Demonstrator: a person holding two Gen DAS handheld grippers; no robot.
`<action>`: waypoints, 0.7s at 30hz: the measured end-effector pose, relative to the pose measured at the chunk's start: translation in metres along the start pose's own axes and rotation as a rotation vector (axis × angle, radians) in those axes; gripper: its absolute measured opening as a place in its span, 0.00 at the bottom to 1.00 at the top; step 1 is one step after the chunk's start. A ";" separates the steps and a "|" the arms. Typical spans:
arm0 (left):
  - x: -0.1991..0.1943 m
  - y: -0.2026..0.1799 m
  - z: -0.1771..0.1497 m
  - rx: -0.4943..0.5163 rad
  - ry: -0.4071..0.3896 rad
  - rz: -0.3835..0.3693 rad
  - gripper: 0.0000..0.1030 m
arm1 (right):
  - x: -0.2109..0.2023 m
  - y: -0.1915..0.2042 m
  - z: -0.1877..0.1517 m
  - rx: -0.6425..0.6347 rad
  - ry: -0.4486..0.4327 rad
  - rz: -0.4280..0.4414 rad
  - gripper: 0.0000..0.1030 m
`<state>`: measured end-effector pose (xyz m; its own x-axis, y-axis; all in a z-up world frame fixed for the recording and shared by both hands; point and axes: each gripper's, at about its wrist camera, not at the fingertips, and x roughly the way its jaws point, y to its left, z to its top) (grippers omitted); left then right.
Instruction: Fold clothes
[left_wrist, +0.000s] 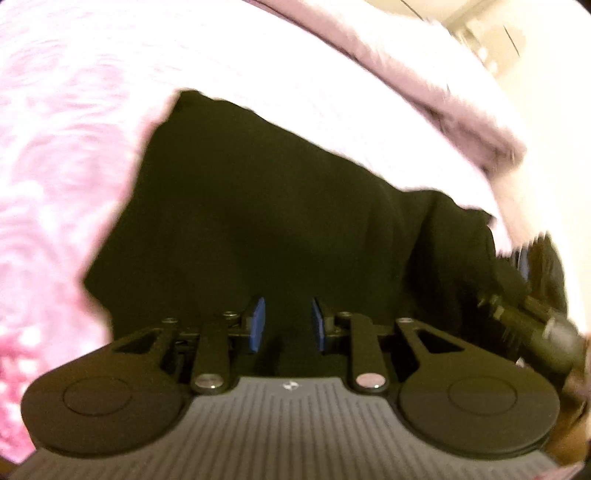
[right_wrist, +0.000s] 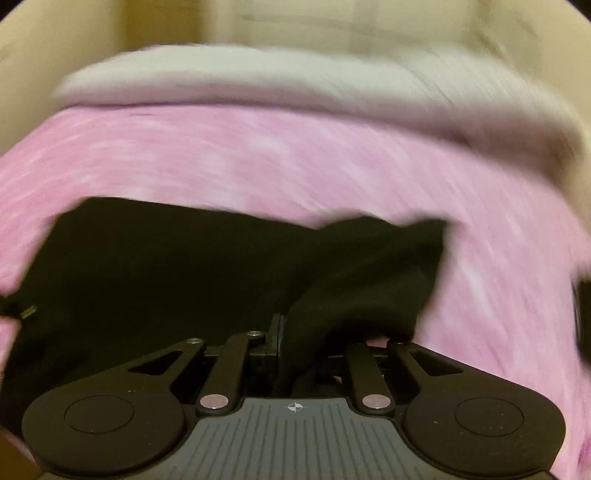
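1. Two grippers in shot. Right gripper (right_wrist: 282, 332), bottom centre of right wrist view: pressed together on a raised flap of the black garment (right_wrist: 166, 266); cloth bunches over the right finger and hides that pad.
2. Left gripper (left_wrist: 287, 325), bottom centre of left wrist view: spread, blue pads (left_wrist: 257, 325) apart with nothing between them, hovering just above or on the garment; contact unclear.
3. Key relation: garment straight ahead of both grippers, spread dark across mid-frame on the pink blanket (right_wrist: 295, 158). Long axis roughly left-right in the right wrist view. Right gripper is the one attached; pinched flap rises toward centre right.
4. Right gripper also visible at right edge of left wrist view, blurred, at the garment's edge.
5. Far: grey-white bedding (right_wrist: 258, 81) across the top, cream wall beyond.
6. Hard to read: heavy motion blur, black fabric shows no seams, garment type and fold count unknowable. Dark object at right edge of right wrist view unidentified.
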<state>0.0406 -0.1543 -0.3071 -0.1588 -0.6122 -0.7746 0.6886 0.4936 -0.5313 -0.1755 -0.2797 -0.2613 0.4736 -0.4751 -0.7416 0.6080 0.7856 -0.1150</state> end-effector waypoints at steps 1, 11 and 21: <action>-0.006 0.007 0.001 -0.013 -0.006 -0.005 0.21 | 0.000 0.026 0.001 -0.065 -0.011 0.026 0.11; -0.043 0.054 0.005 -0.067 -0.014 -0.068 0.21 | 0.043 0.153 -0.023 -0.394 0.057 0.102 0.20; -0.043 0.062 0.015 -0.204 -0.014 -0.256 0.30 | -0.001 0.108 -0.026 -0.159 0.103 0.307 0.47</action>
<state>0.1010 -0.1063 -0.3019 -0.2978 -0.7403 -0.6027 0.4716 0.4349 -0.7671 -0.1269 -0.1843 -0.2906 0.5476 -0.1711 -0.8191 0.3365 0.9412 0.0284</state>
